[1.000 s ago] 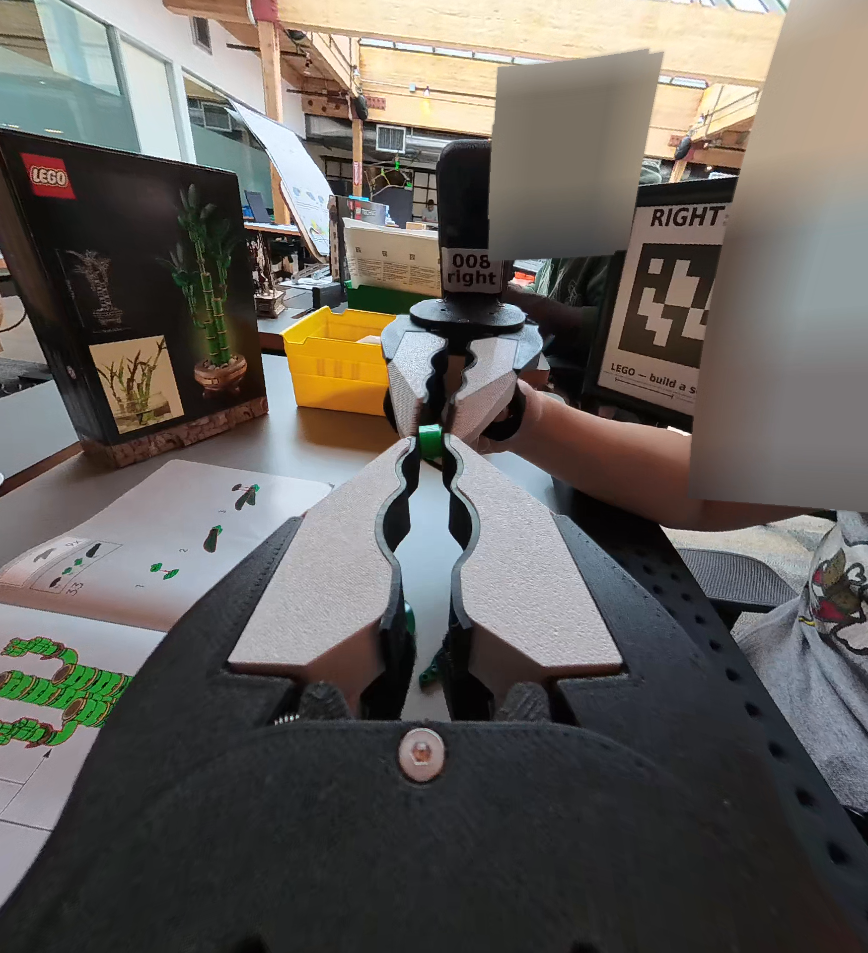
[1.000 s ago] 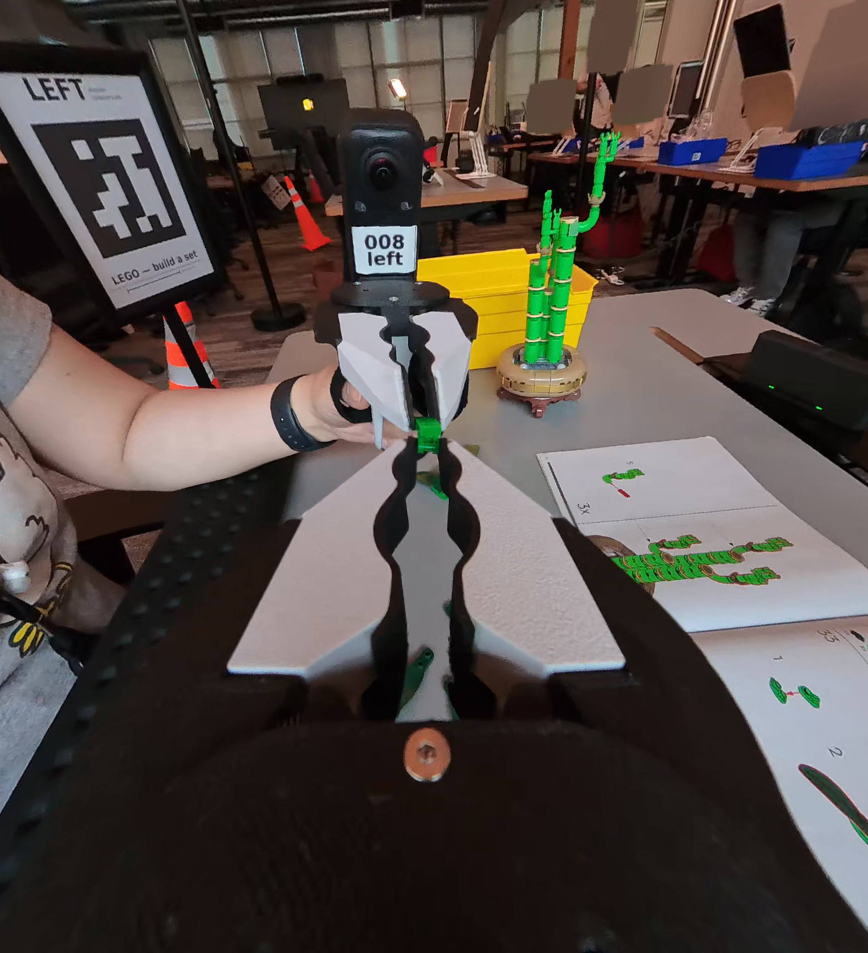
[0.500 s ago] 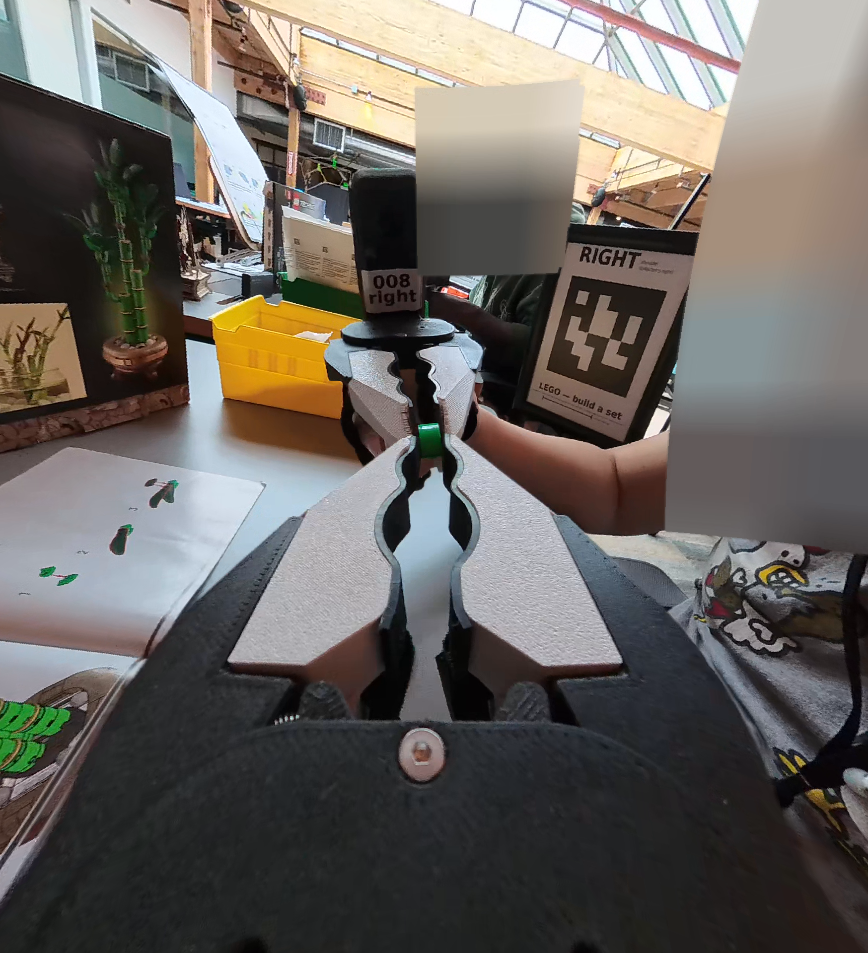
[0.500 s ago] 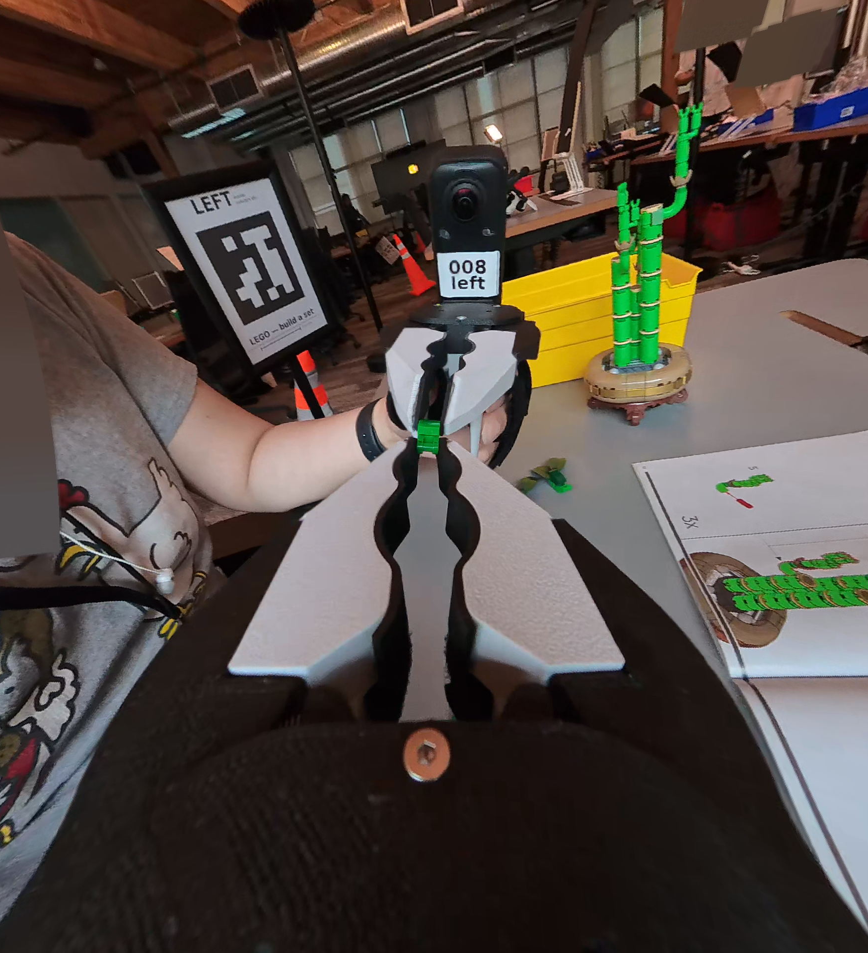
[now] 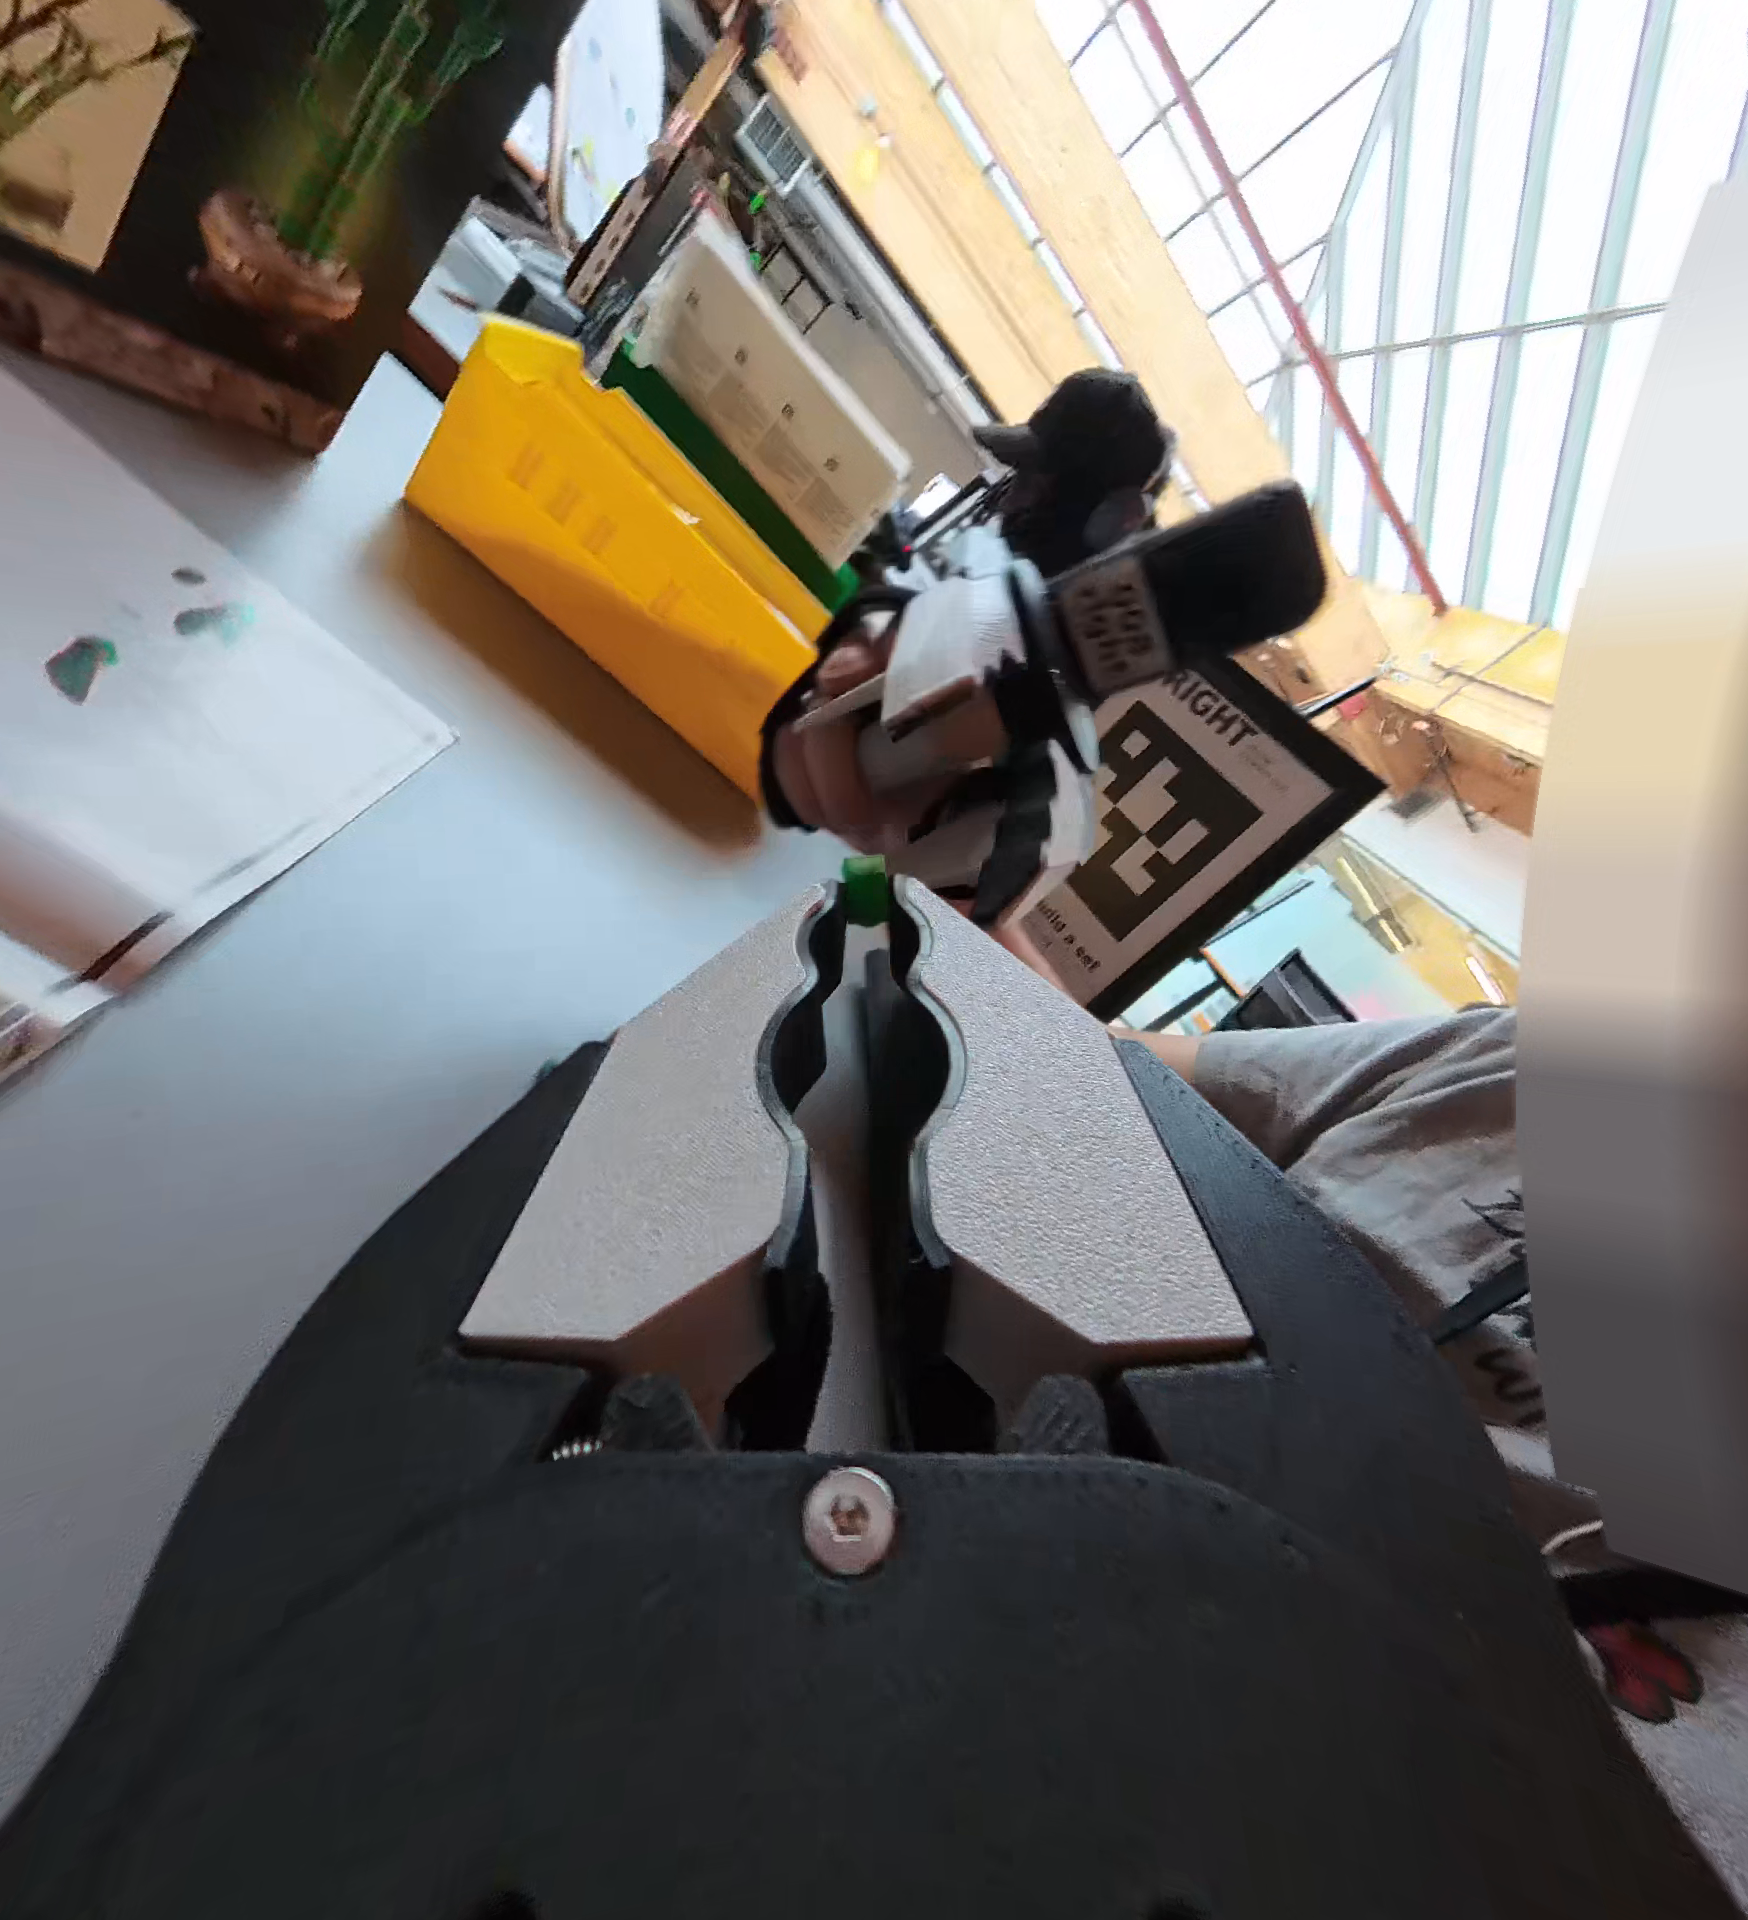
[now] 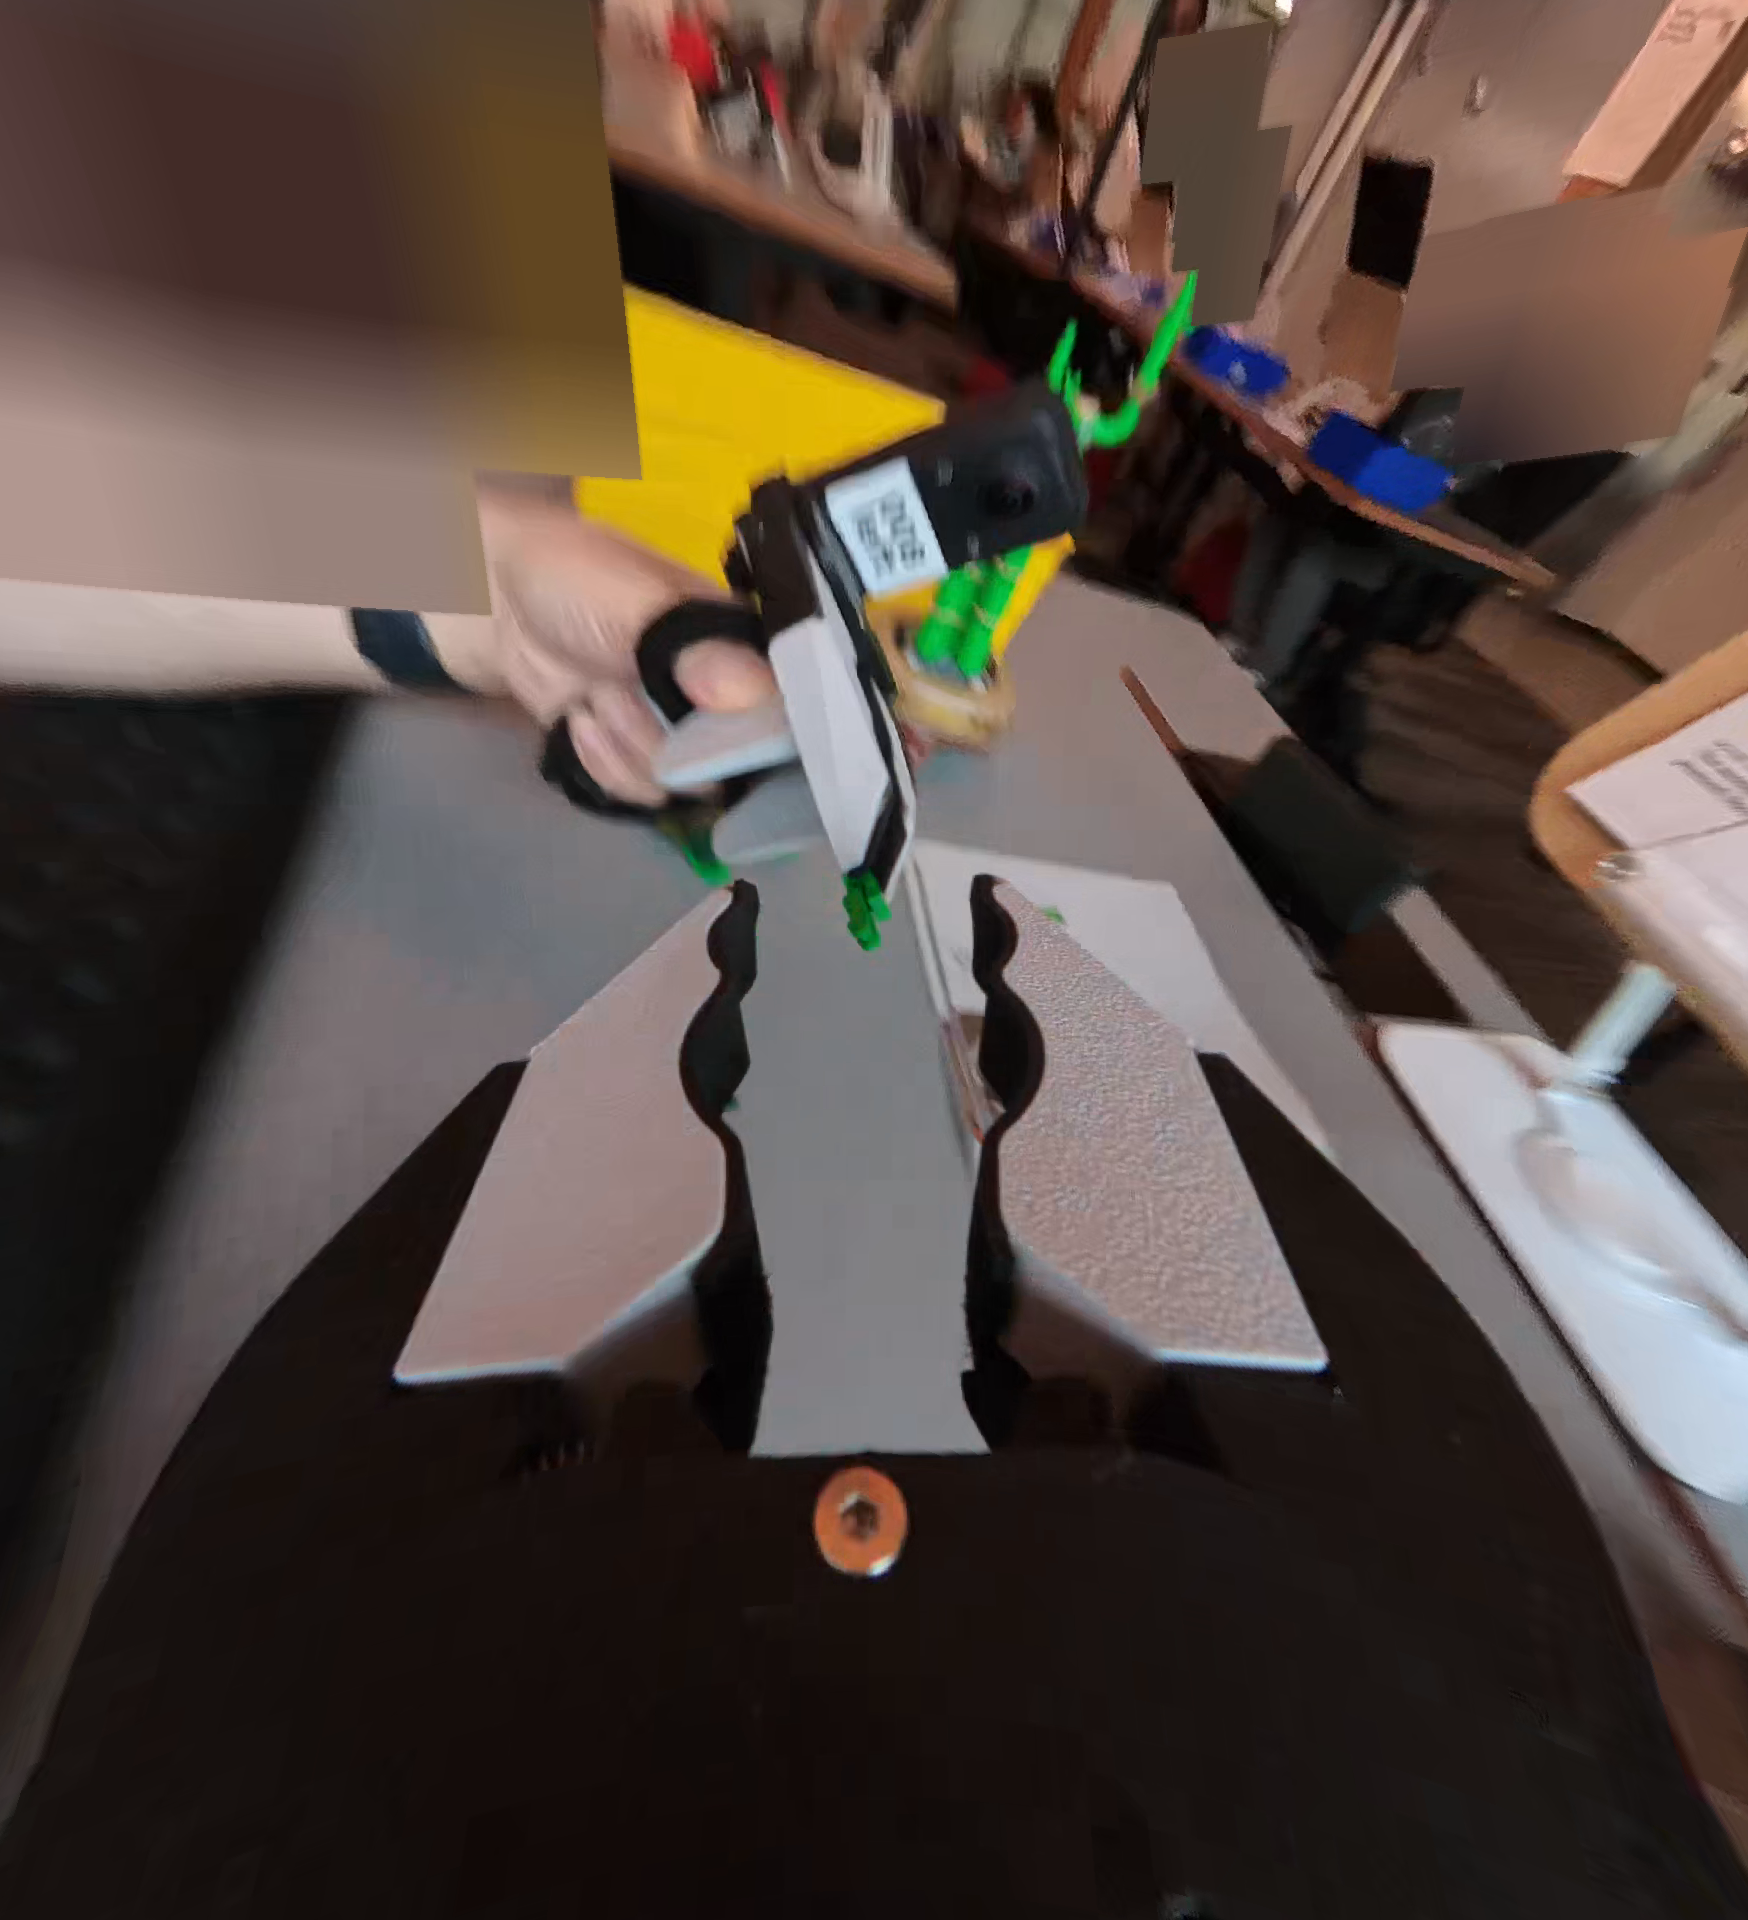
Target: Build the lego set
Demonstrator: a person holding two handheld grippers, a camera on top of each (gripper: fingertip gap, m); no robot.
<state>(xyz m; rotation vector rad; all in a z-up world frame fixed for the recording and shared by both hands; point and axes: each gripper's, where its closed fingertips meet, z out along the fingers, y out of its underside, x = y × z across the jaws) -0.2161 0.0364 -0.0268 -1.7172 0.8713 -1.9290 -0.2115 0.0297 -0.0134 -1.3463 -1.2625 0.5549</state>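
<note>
Both views have rolled sharply since a moment ago, and the right tongs, which had been pinched on the green piece tip to tip with the other pair, now stand released, their wavy black-lined inner edges well apart over the smooth grey surface. That small studded green lego piece sits clenched at the very tip of the left tongs, whose grainy pale fingers nearly meet; from the right wrist view it hangs just beyond the open tips. Behind, blurred, stand the segmented green bamboo model on its round tan base, a glossy yellow plastic bin, and the open instruction booklet lying flat.
</note>
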